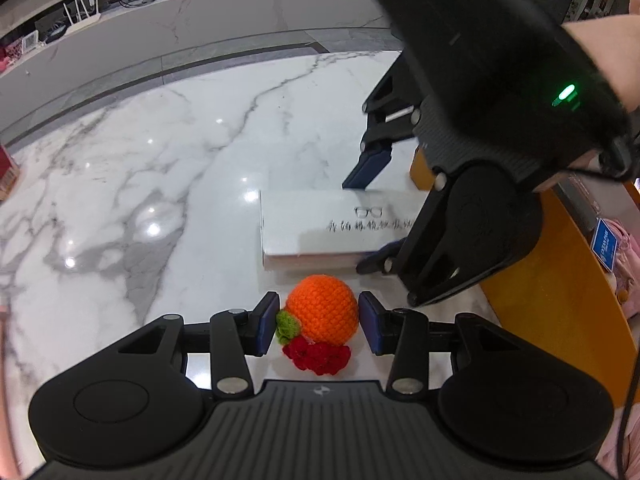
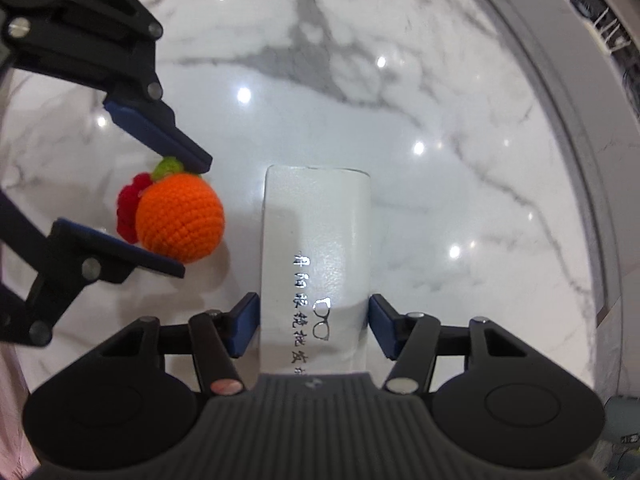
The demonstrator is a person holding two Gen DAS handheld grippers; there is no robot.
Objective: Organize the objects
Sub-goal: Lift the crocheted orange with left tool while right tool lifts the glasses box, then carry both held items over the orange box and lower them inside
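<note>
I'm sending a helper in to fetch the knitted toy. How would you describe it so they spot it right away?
Find the white marble table and on it the flat white case printed with a glasses outline. Right beside that case sits the crocheted orange ball, between the fingers of the left gripper. It is the only round, soft, brightly coloured thing there, with a green leaf and a red flower.

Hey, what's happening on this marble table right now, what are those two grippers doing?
A person is tidying things on a marble table with a handheld gripper in each hand. The left gripper straddles a crocheted orange with a green leaf and red flower; its pads sit at the orange's sides, though a firm grip is hard to confirm. The right gripper is over a white glasses case lying on the table beside the orange, jaws open on either side of the case with small gaps, not gripping it.
</note>
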